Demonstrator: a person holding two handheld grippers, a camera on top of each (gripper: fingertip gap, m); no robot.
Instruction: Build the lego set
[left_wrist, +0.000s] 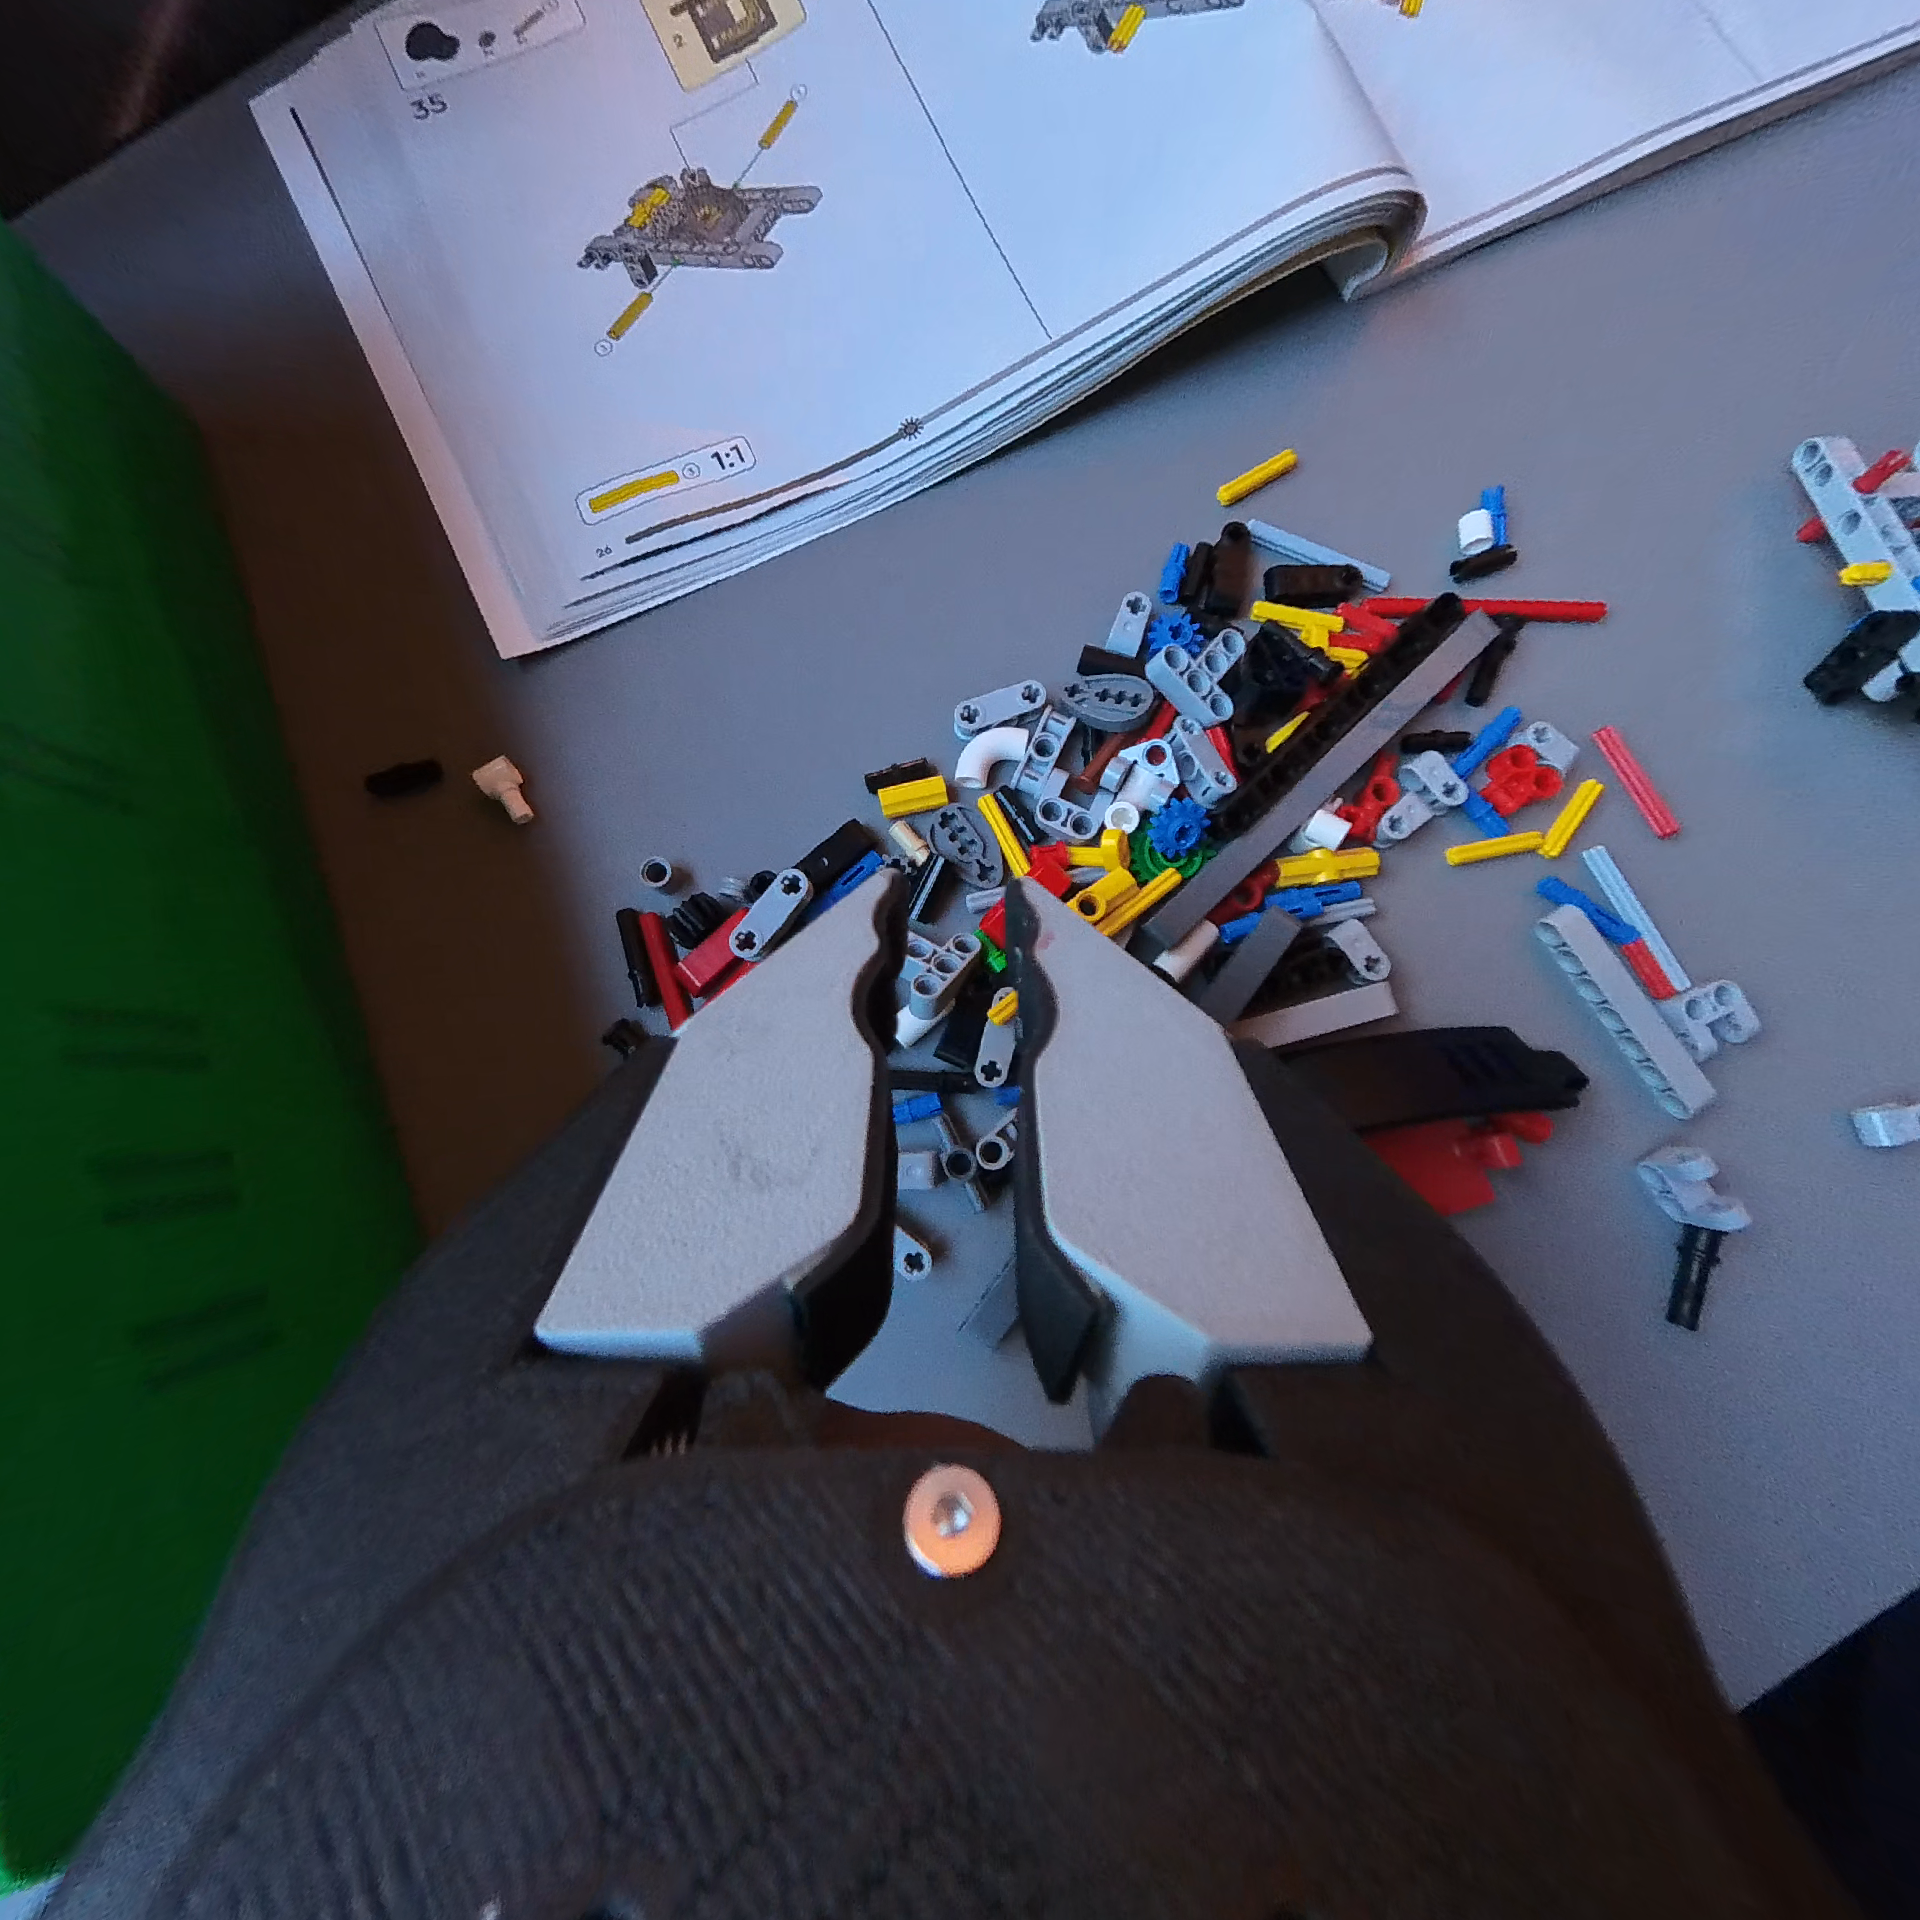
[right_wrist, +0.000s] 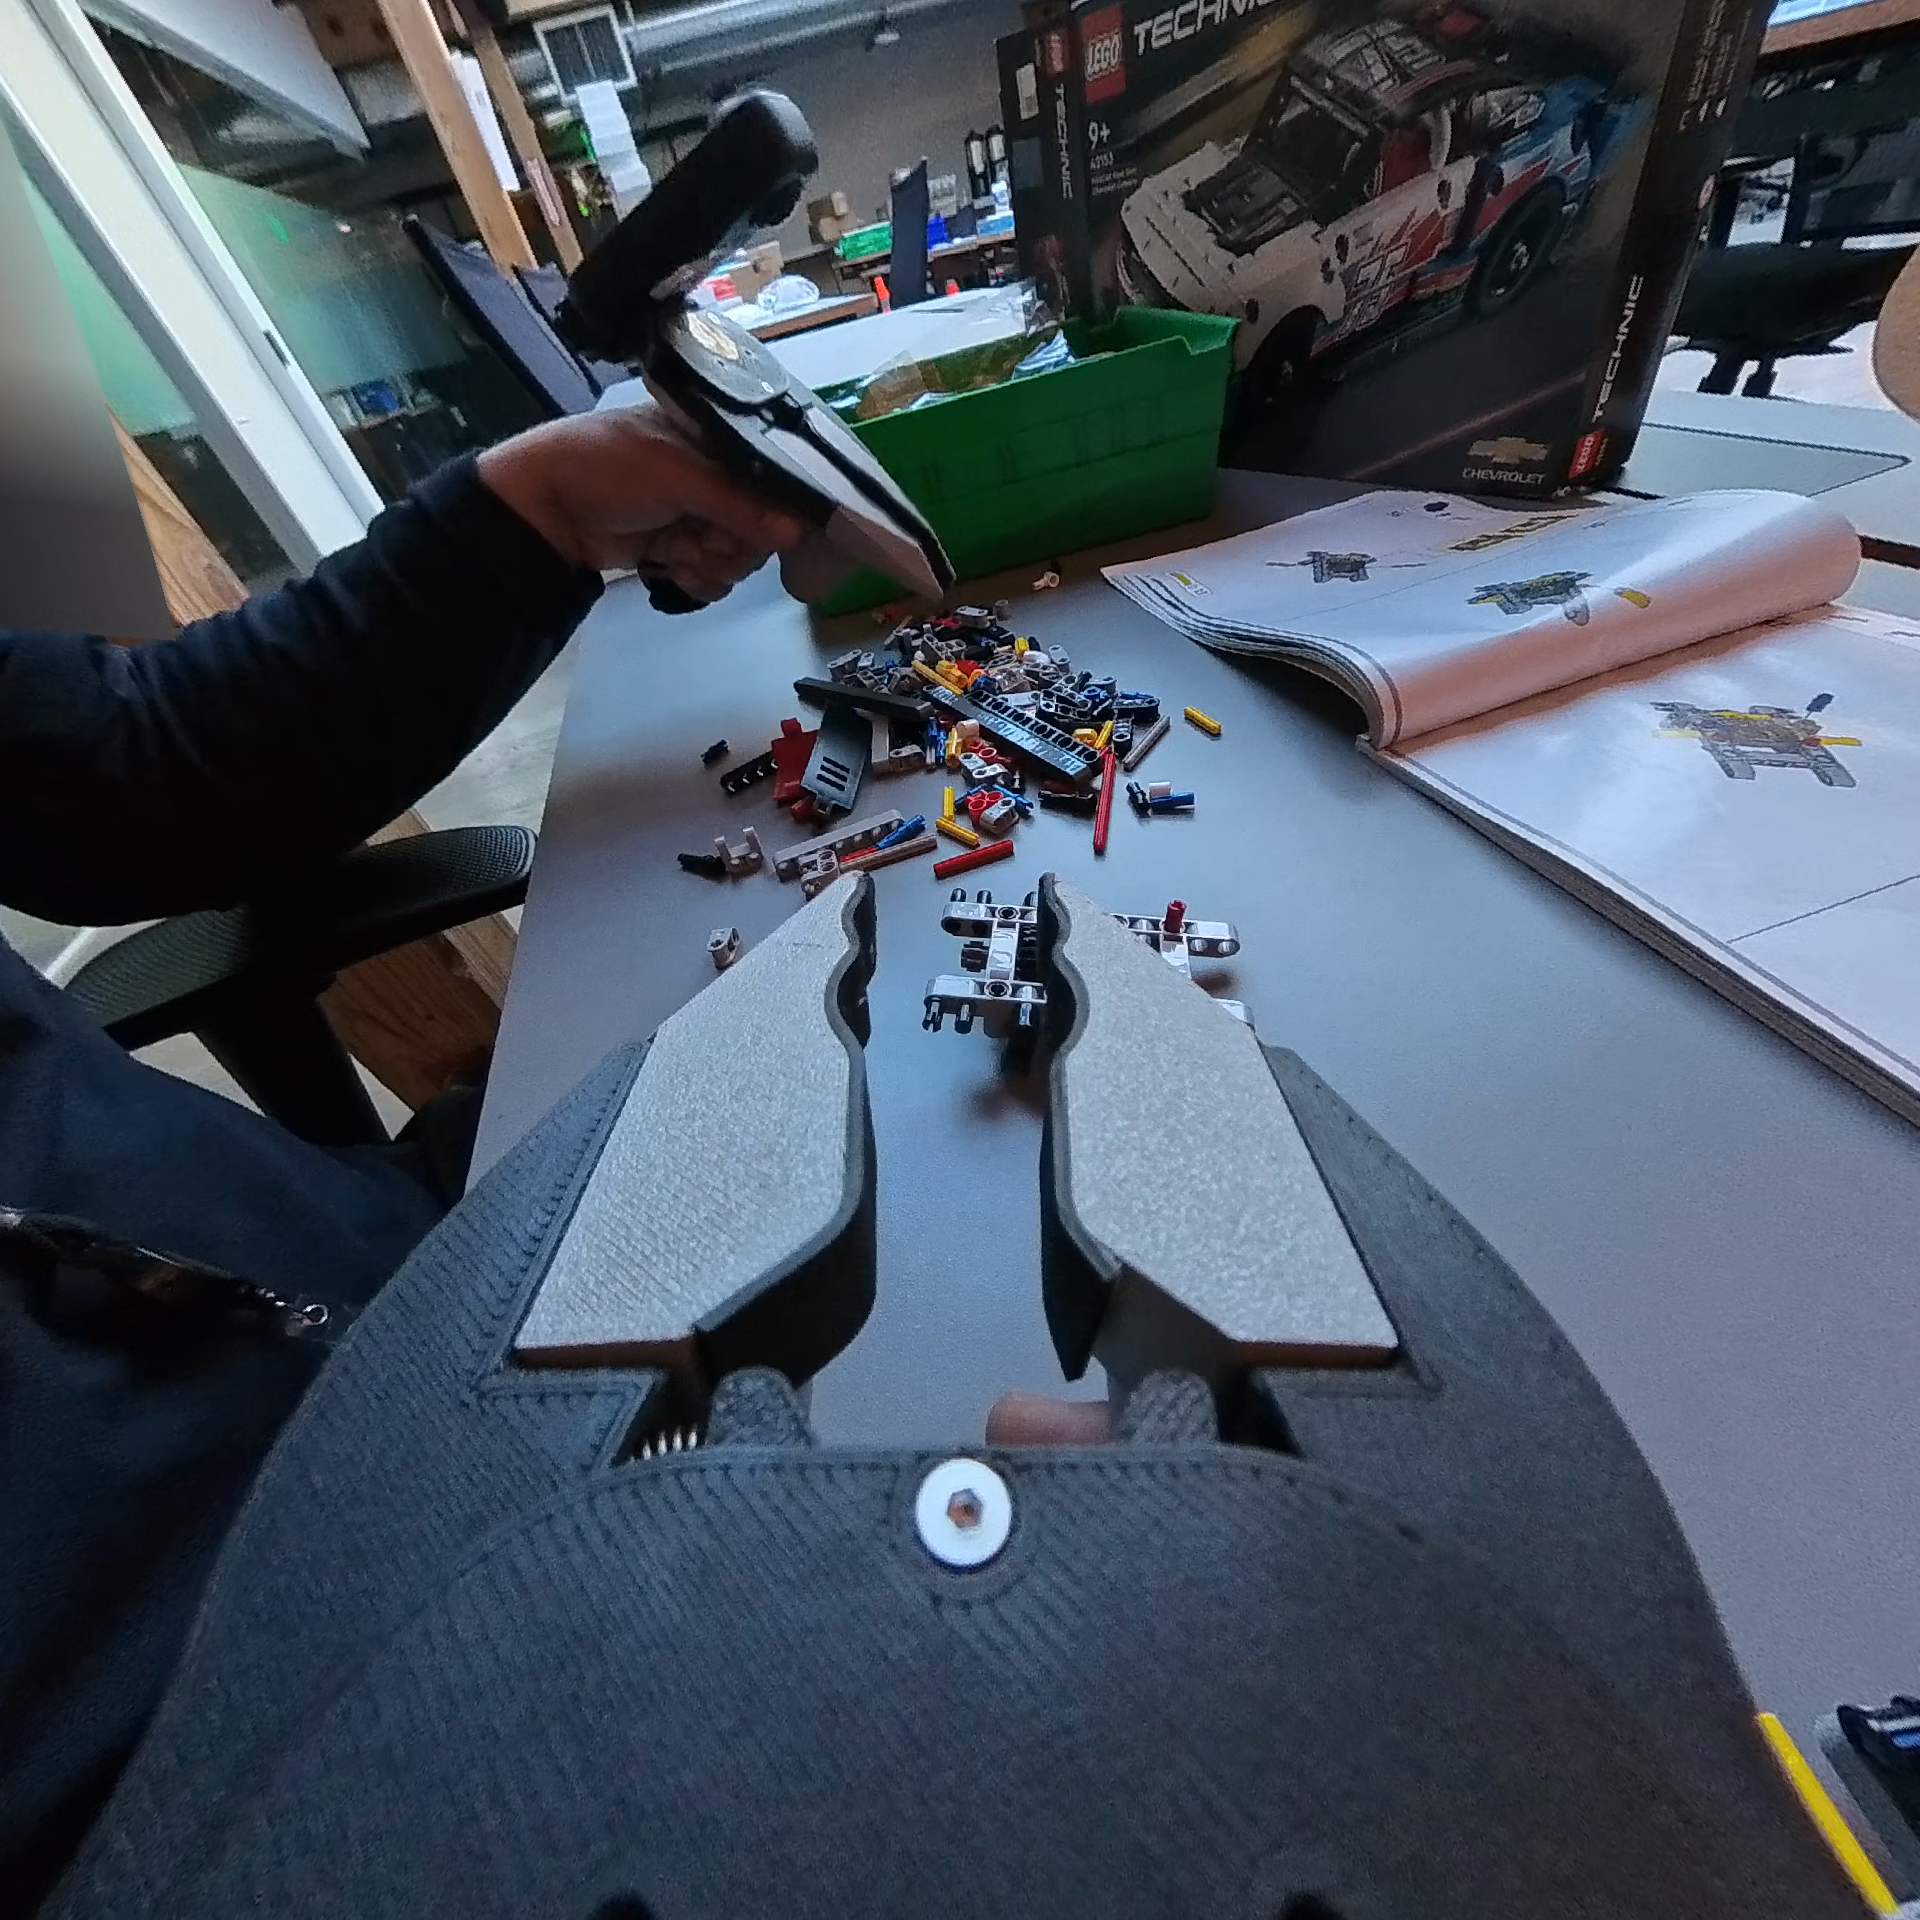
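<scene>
My left gripper (left_wrist: 954, 888) hovers over the near end of a pile of small toy building parts (left_wrist: 1195, 748) in many colours on the grey table (left_wrist: 1558, 395). Its jaws stand a little apart, and only loose parts lying below show in the gap. The right wrist view shows it (right_wrist: 883, 540) held by a hand (right_wrist: 623, 499) above the far end of the pile (right_wrist: 977, 717). My right gripper (right_wrist: 954, 883) is open and low over the table. A small grey-and-white part-built assembly (right_wrist: 987, 966) lies on the table just past its tips, partly behind the right finger (right_wrist: 1143, 1039).
An open instruction booklet (left_wrist: 831, 260) lies beyond the pile, and to the right in the right wrist view (right_wrist: 1558, 644). A green bin (right_wrist: 1049, 447) and a tall product box (right_wrist: 1403, 208) stand at the back. A black pin (left_wrist: 403, 777) and a tan pin (left_wrist: 504, 790) lie apart. An office chair (right_wrist: 312, 904) is left of the table. Across from one pair of fingers to the other is roughly 30 cm. From the left gripper's tips to the black pin (left_wrist: 403, 777) is close to 12 cm.
</scene>
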